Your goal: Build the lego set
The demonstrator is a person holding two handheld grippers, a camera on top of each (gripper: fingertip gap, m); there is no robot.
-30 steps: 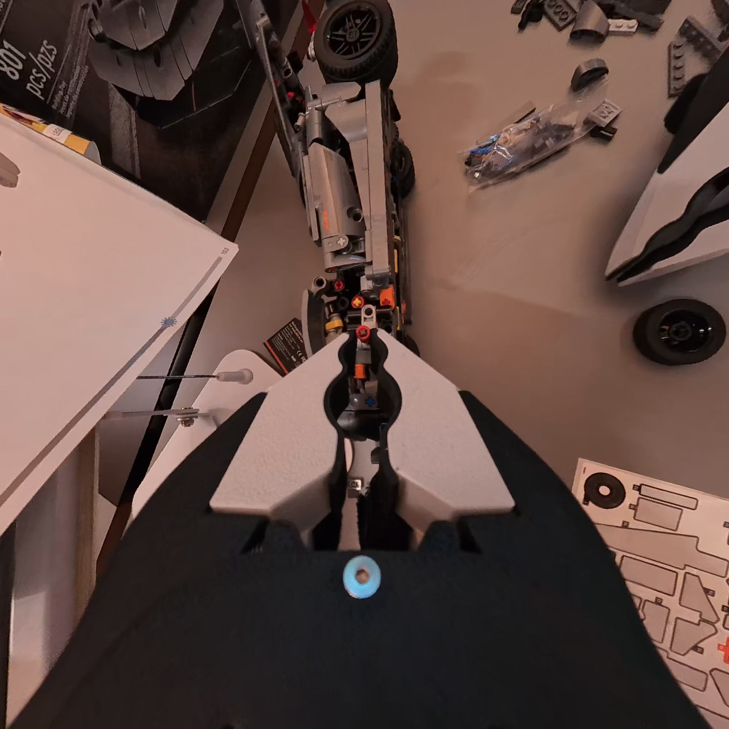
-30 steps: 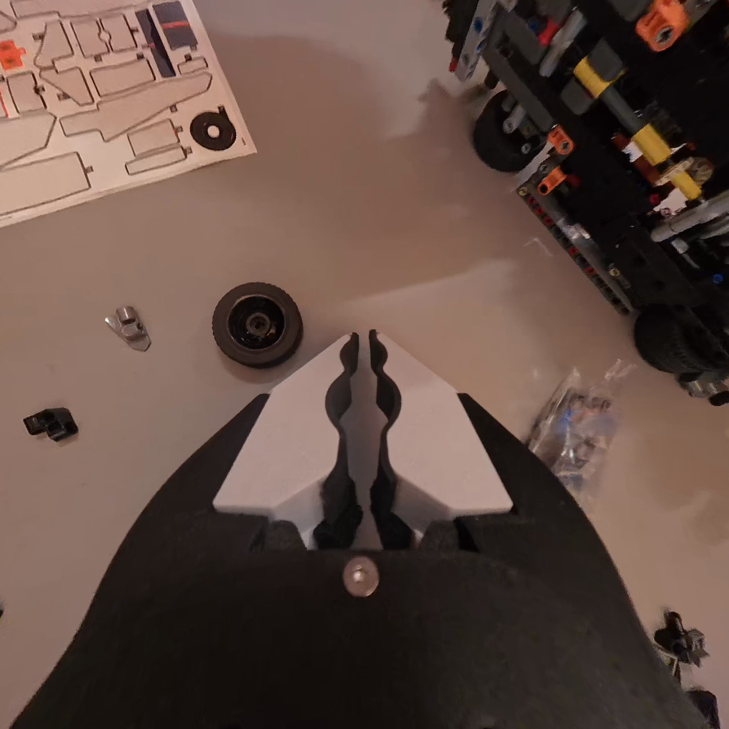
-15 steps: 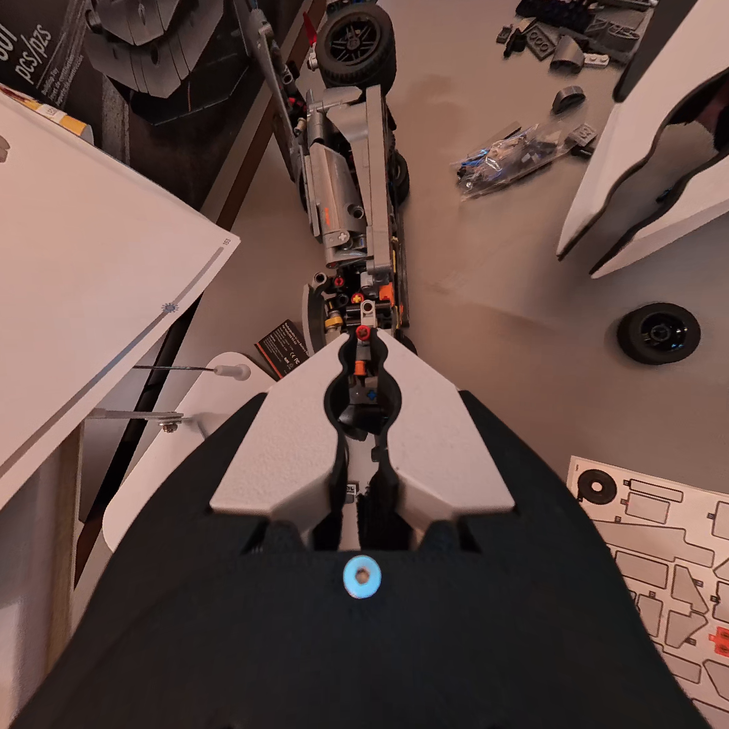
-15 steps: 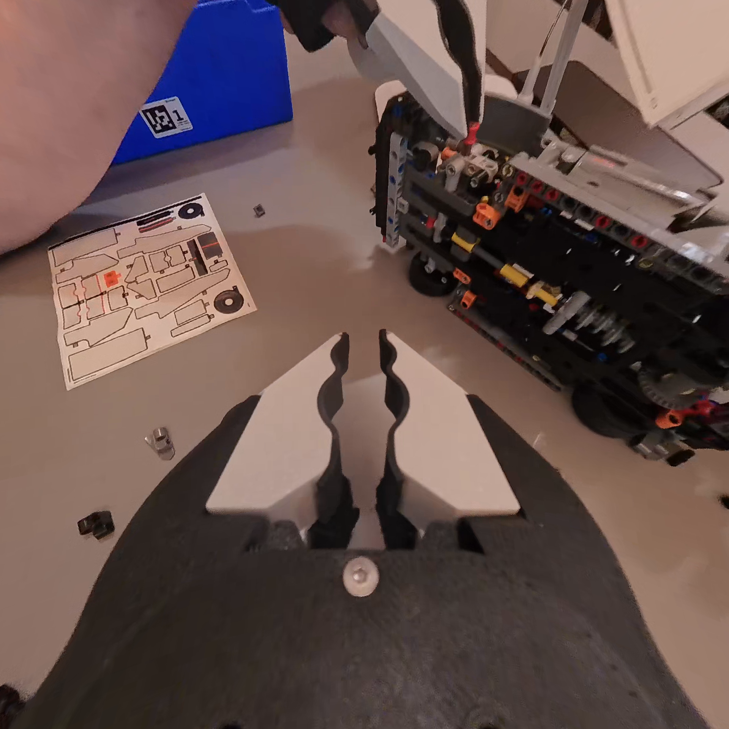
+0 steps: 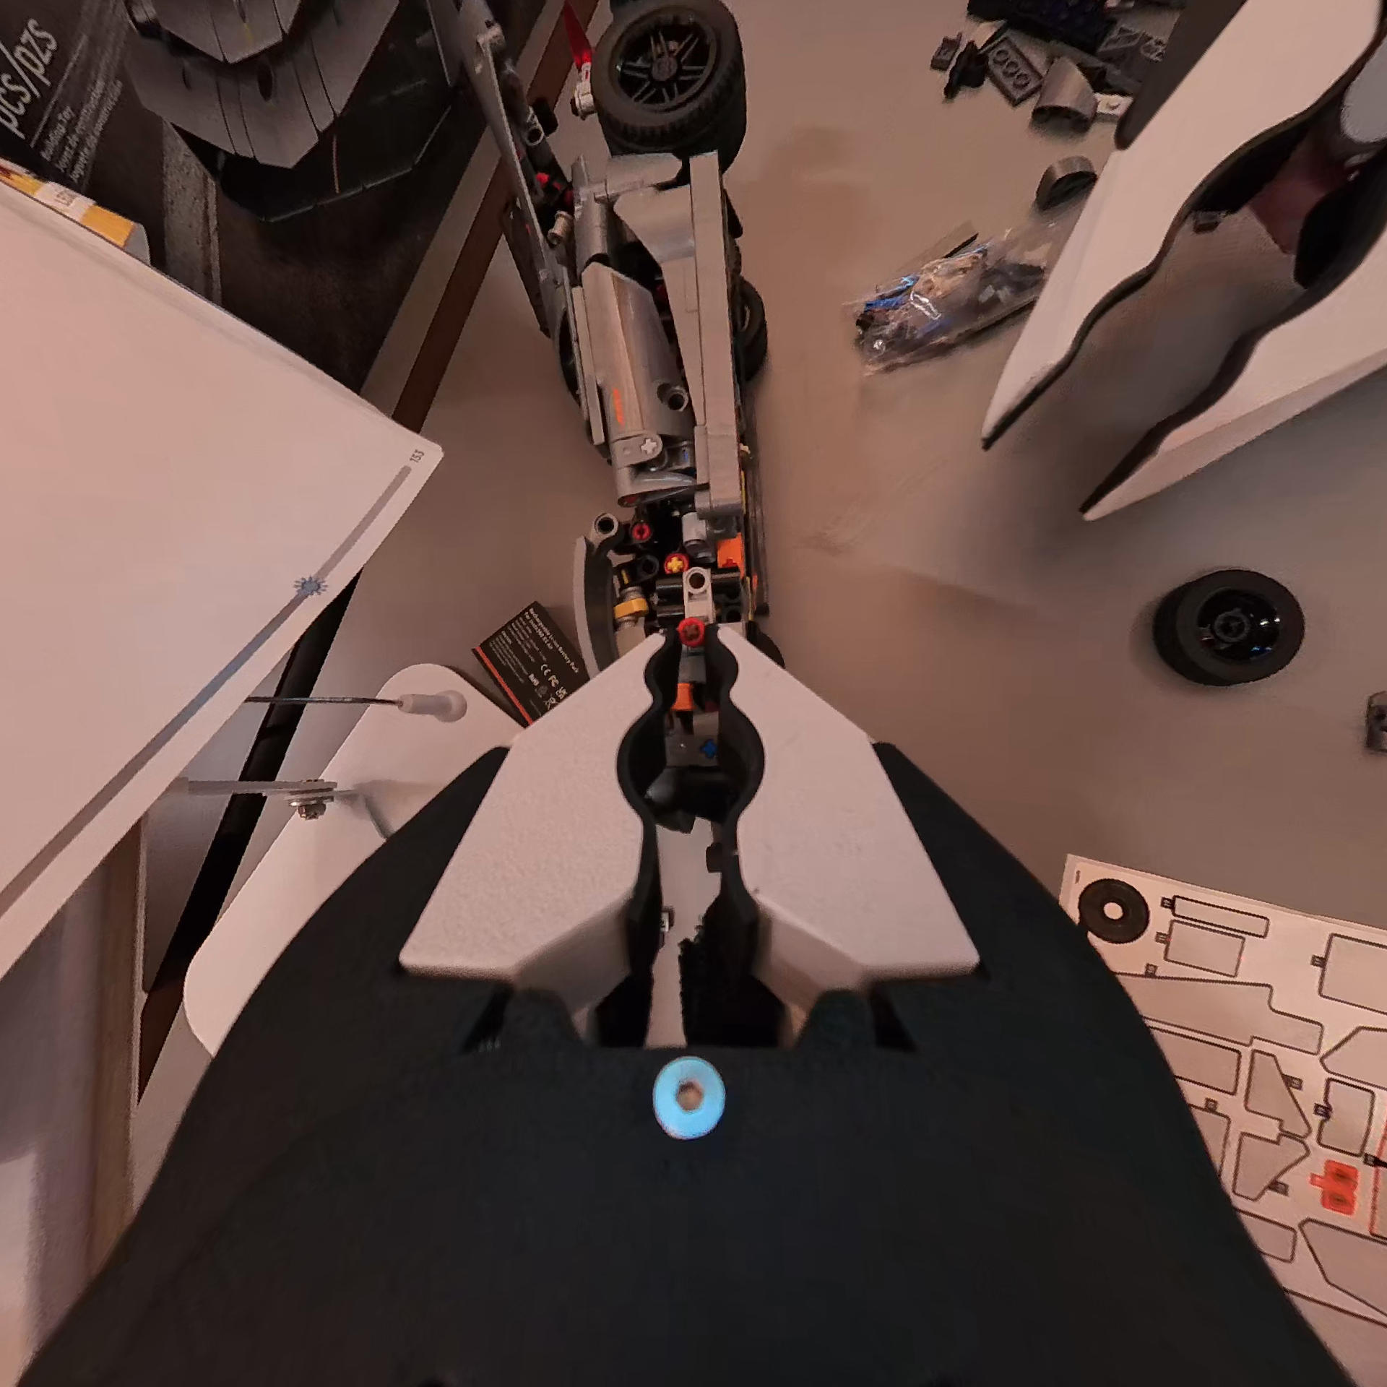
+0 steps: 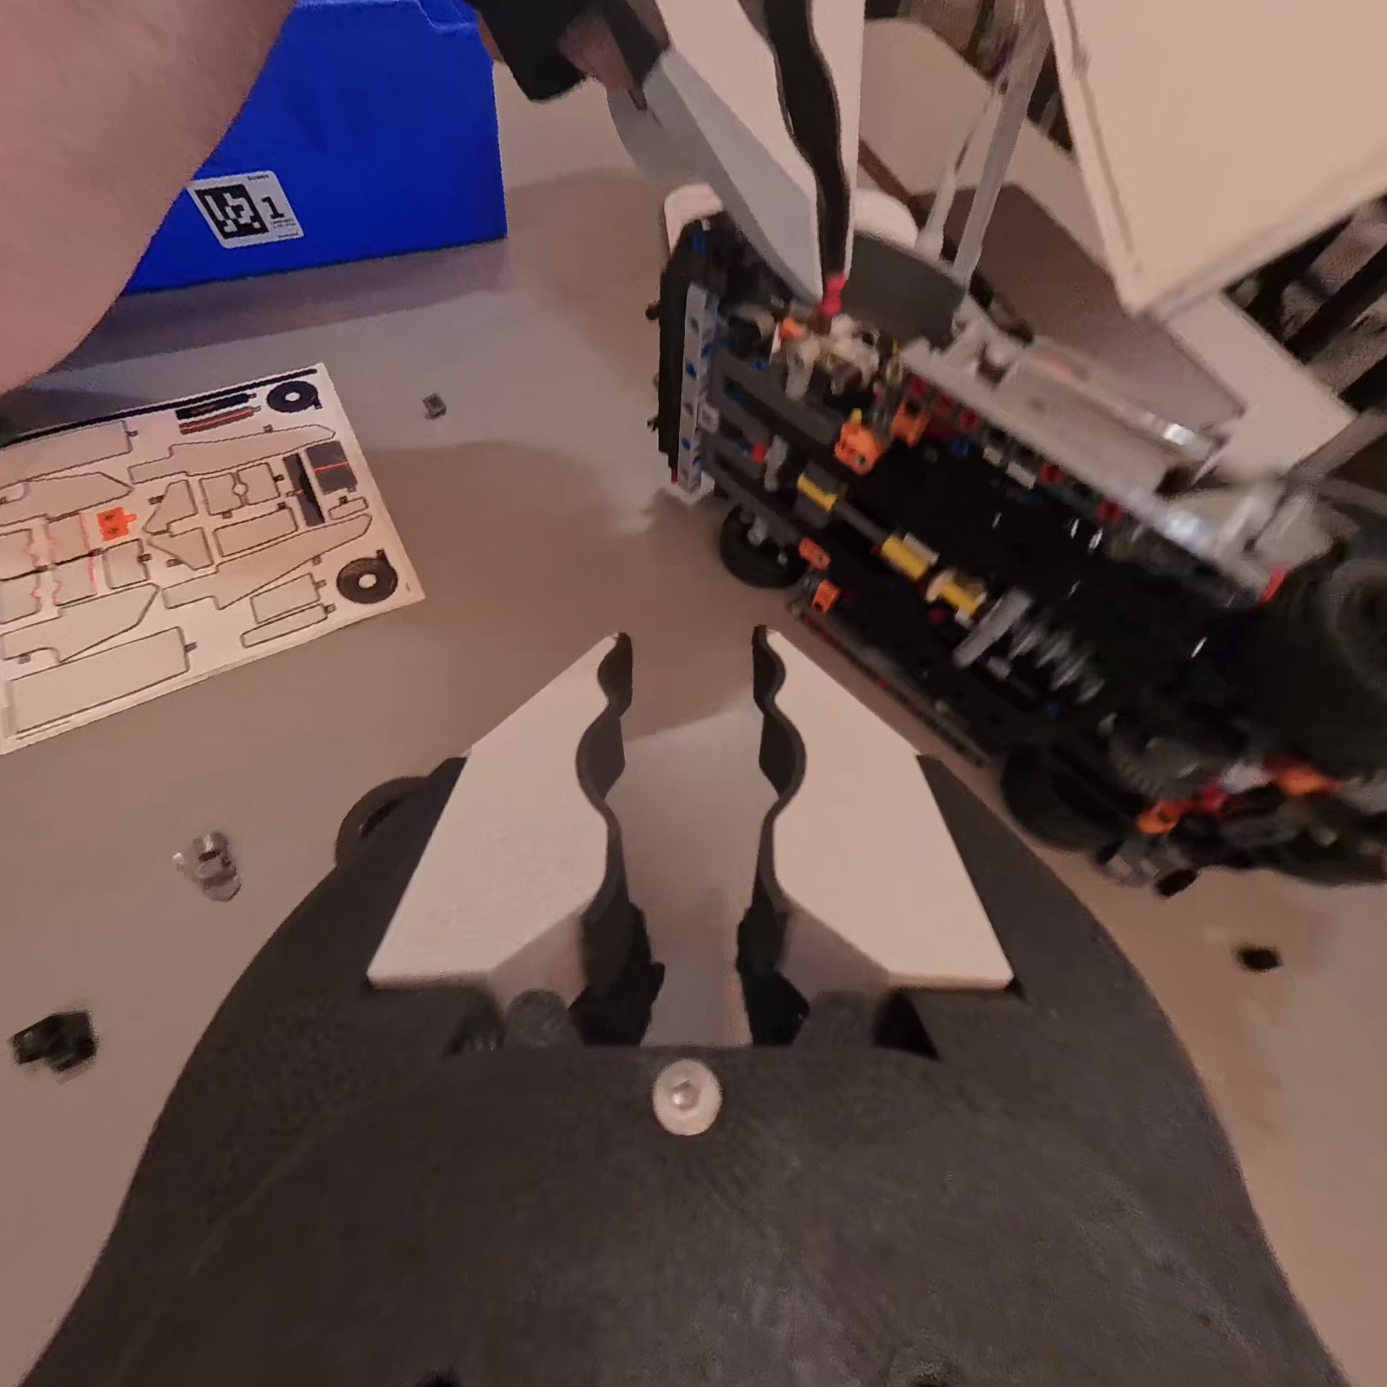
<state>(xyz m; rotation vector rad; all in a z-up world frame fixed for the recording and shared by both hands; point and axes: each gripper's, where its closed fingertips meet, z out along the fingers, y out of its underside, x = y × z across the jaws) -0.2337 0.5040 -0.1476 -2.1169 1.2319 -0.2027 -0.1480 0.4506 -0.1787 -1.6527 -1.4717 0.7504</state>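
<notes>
L gripper pinching tilted lego car

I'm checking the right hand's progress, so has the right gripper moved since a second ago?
Yes. In the left wrist view the right gripper now reaches farther in from the top right, past the loose wheel toward the car model, with its jaws open.

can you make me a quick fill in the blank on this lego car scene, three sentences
1. The left gripper is shut on the ____ of the lego car.
2. The right gripper is ____ and holds nothing.
3. A loose wheel lies on the ____.

Missing words: end; open; table
</notes>
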